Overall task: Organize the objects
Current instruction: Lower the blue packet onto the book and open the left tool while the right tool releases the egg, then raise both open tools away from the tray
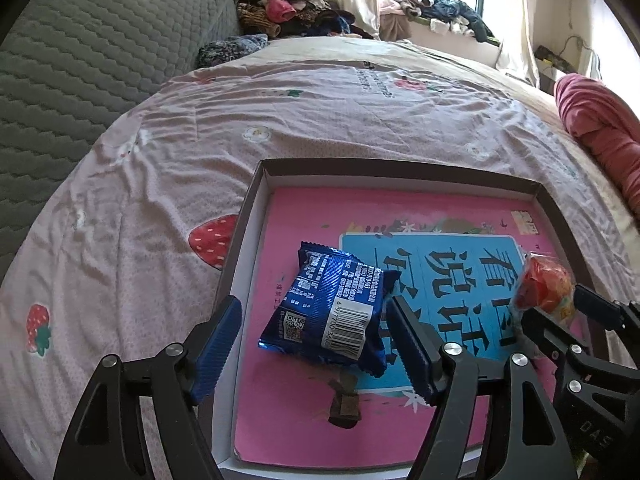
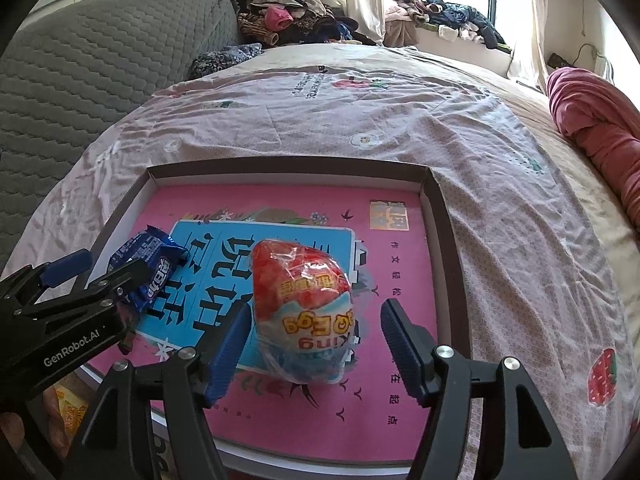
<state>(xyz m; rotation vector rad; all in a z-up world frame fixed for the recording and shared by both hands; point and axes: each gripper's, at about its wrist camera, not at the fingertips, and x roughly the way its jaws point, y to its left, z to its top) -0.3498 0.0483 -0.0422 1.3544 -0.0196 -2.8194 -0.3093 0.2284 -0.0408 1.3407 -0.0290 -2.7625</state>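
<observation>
On the bed, a shallow cardboard box lid [image 1: 256,184] with a pink book laid flat in it serves as the tray. The blue snack packet [image 1: 332,312] lies on the book, barcode up, between the spread jaws of the left gripper [image 1: 316,340]; neither pad touches it. The wrapped toy egg [image 2: 302,312], red above and pale below, sits on the book between the spread jaws of the right gripper [image 2: 316,354], with clear gaps on both sides. I'd judge this the release step: both items look set down inside the tray. The next move calls for drawing each gripper back without nudging anything, the egg especially, since it could roll. A strawberry-print sheet [image 1: 160,168] covers the bed around the tray.
</observation>
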